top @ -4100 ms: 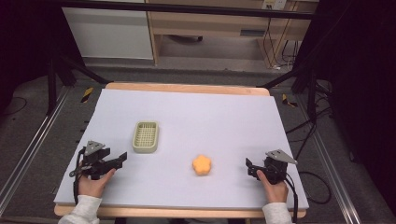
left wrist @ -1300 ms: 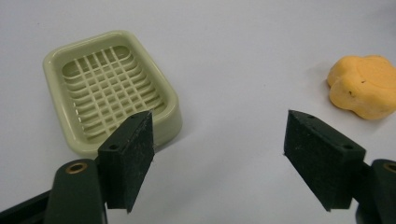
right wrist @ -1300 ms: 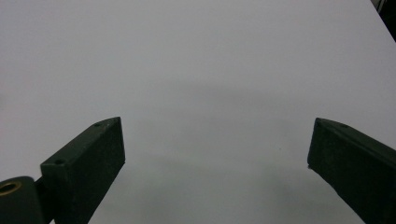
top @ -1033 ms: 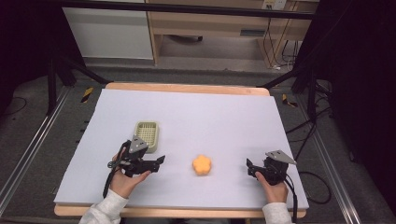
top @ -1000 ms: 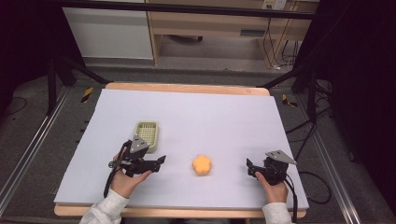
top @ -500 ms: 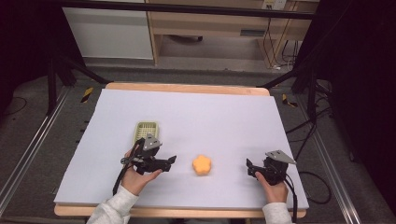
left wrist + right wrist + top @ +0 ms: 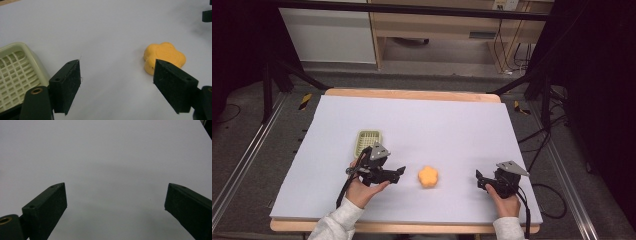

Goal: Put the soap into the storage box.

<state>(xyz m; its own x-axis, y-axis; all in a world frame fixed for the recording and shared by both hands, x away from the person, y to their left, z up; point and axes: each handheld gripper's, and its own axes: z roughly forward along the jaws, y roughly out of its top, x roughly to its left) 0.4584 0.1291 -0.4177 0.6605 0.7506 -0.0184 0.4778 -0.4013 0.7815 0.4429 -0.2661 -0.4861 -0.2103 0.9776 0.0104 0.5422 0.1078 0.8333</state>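
— Table (image 7: 452,120) under pale lilac sheet, wooden edge showing. Anything on it?

— Orange flower-shaped soft toy (image 7: 428,176) near the front middle; pale green plastic grid basket (image 7: 368,141) to its left, well apart.

— Left gripper (image 7: 398,173)?

— Jaws spread wide, empty, low over the sheet just left of the toy, aimed toward it; basket just behind.

— Right gripper (image 7: 479,181)?

— Jaws parted too, nothing between, resting near the front right, apart from the toy.

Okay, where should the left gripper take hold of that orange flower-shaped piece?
Grip the orange piece across its lobed sides, coming in low from its left. It lies flat and low on the table, and the open left gripper already faces it.
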